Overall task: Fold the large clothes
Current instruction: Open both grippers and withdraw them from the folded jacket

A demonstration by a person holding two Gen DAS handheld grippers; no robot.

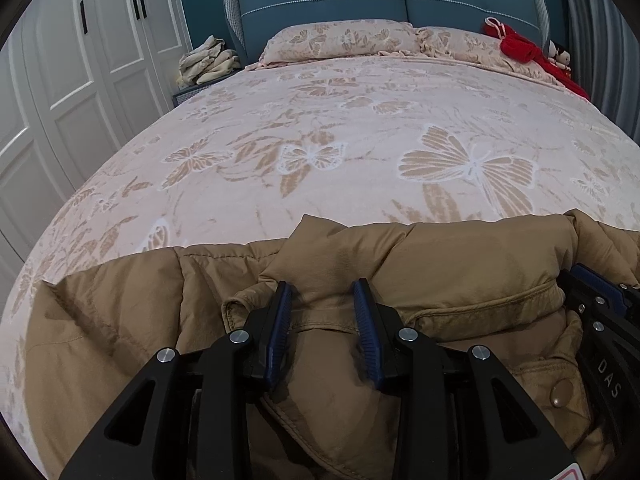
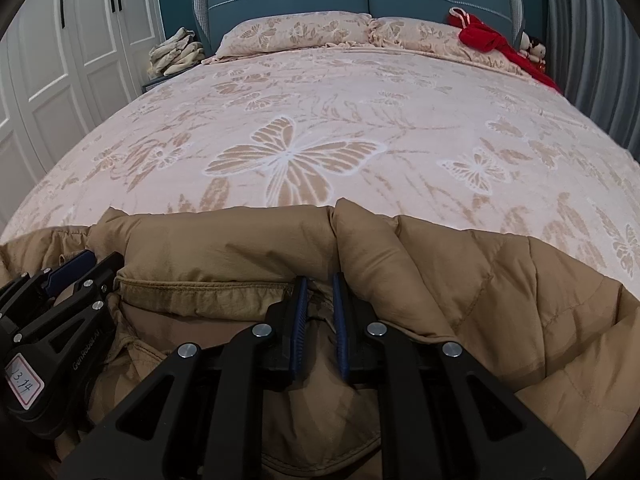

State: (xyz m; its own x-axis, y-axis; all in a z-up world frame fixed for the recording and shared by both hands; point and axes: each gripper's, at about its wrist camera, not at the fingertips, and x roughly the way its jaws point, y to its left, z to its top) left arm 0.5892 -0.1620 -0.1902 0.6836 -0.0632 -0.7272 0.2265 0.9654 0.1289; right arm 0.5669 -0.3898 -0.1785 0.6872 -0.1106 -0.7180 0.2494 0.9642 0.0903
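A tan puffer jacket lies bunched across the near end of the bed; it also fills the lower half of the right wrist view. My left gripper sits over the jacket's collar area with its jaws apart, a ridge of fabric between the pads. My right gripper has its jaws close together, pinching a fold of the jacket. Each gripper shows at the edge of the other's view, the right one and the left one.
The bed has a pink butterfly-patterned cover, two matching pillows and a teal headboard. A red cloth and a doll lie at the far right. Folded cream laundry sits on a nightstand; white wardrobe doors stand left.
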